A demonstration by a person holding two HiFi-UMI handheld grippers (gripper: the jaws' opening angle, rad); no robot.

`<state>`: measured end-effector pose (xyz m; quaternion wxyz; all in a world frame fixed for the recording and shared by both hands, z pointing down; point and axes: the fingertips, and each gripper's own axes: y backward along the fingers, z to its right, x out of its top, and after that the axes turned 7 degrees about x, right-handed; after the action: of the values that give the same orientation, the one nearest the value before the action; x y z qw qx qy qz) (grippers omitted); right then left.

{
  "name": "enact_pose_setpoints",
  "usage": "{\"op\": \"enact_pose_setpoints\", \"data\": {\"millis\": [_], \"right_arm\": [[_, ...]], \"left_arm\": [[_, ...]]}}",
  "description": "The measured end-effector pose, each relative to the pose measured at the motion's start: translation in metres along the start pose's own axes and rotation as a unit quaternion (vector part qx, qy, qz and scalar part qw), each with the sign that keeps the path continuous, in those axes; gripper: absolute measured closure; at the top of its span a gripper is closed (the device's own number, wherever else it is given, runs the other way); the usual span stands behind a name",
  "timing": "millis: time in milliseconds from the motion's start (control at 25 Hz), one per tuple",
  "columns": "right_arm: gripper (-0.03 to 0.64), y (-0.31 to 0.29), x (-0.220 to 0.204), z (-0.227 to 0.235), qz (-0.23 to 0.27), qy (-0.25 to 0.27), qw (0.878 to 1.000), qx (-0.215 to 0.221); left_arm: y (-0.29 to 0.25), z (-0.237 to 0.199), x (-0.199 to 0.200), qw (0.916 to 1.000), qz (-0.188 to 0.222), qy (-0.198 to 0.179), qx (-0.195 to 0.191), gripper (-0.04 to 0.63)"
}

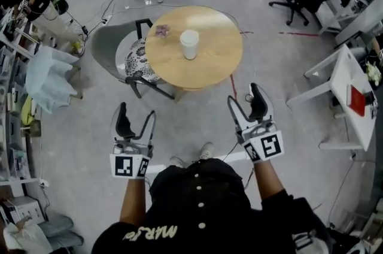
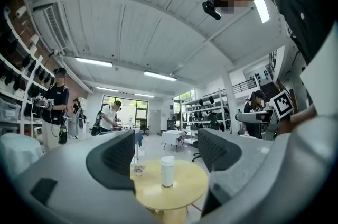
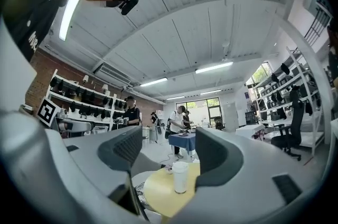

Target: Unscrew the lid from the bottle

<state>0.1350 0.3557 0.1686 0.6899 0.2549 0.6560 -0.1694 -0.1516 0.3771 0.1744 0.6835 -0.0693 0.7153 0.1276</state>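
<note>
A person is standing and holding a tool in each hand, both raised at waist height. The left tool (image 1: pixel 136 112) is showing its jaws spread wide with nothing between them. The right tool (image 1: pixel 244 95) is also holding its jaws apart and empty.

A white bottle (image 1: pixel 189 44) is standing well ahead of both tools, beyond their tips and roughly midway between their two lines of aim. Each gripper view is framing it in the gap between its own jaws, far off and untouched. It is resting on a round wooden tabletop (image 1: pixel 218 61).

The bottle is standing upright, its long axis running vertically. Its lid (image 1: pixel 189 36) is sitting on top and pointing straight up.

The task appears to be at its very start, in the approach, with the lid not yet loosened. The next move is likely calling for both tools to travel forward to the tabletop, one closing on the body from the side to steady it, the other settling around the lid to begin turning
</note>
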Motion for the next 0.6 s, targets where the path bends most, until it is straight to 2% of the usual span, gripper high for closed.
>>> {"op": "enact_pose_setpoints", "data": {"millis": [440, 520, 600], "right_arm": [[0.318, -0.003, -0.015, 0.039, -0.005, -0.018, 0.999, 0.044], [0.318, -0.005, -0.018, 0.043, -0.006, -0.020, 0.999, 0.047], [0.318, -0.010, -0.022, 0.046, -0.007, -0.020, 0.999, 0.049]], "left_arm": [[-0.018, 0.031, 0.005, 0.9992, 0.010, 0.007, 0.038, 0.236], [-0.023, 0.033, 0.005, 0.9993, 0.014, 0.001, 0.034, 0.237], [-0.028, 0.029, -0.007, 0.9994, 0.000, -0.014, 0.033, 0.236]]}}
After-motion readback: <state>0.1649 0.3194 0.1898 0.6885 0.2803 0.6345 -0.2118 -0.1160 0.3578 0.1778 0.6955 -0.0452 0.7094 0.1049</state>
